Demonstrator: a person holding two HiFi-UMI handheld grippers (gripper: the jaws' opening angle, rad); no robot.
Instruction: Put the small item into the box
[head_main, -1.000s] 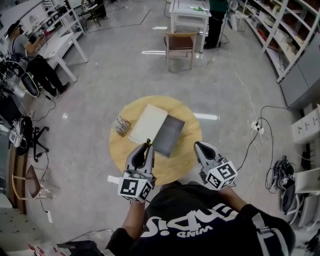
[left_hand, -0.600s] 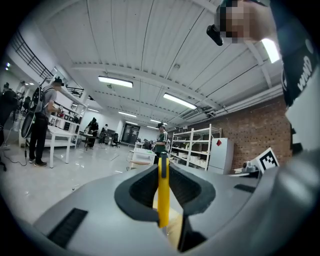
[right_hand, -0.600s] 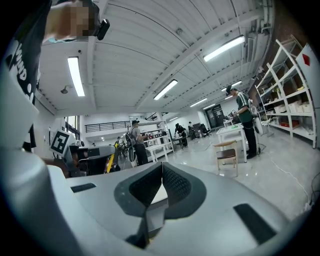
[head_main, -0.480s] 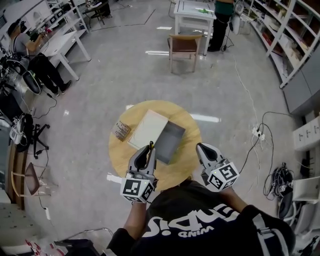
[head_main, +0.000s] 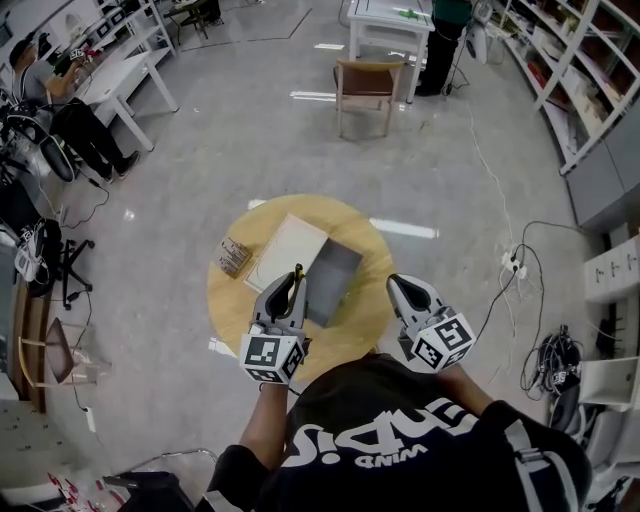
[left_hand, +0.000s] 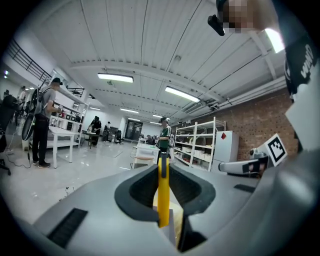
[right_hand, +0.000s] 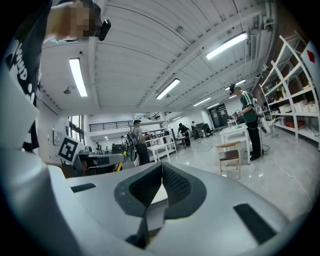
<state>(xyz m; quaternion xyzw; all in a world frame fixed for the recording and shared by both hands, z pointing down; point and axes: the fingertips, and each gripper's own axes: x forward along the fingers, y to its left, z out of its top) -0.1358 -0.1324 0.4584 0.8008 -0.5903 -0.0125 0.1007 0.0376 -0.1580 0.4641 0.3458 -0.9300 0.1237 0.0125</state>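
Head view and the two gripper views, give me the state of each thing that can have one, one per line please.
Left claw: shut on a thin yellow item that sticks out past the tips.
Right claw: shut, nothing in it.
Box: appears open on the round table, white half beside grey half.
Small packet: lies flat on the table, left of the box, untouched.

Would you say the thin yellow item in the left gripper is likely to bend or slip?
Probably stiff: the yellow item stands straight in the left gripper. Likely light, being so thin. Slipping seems unlikely, since the jaws are shut on its flat sides.
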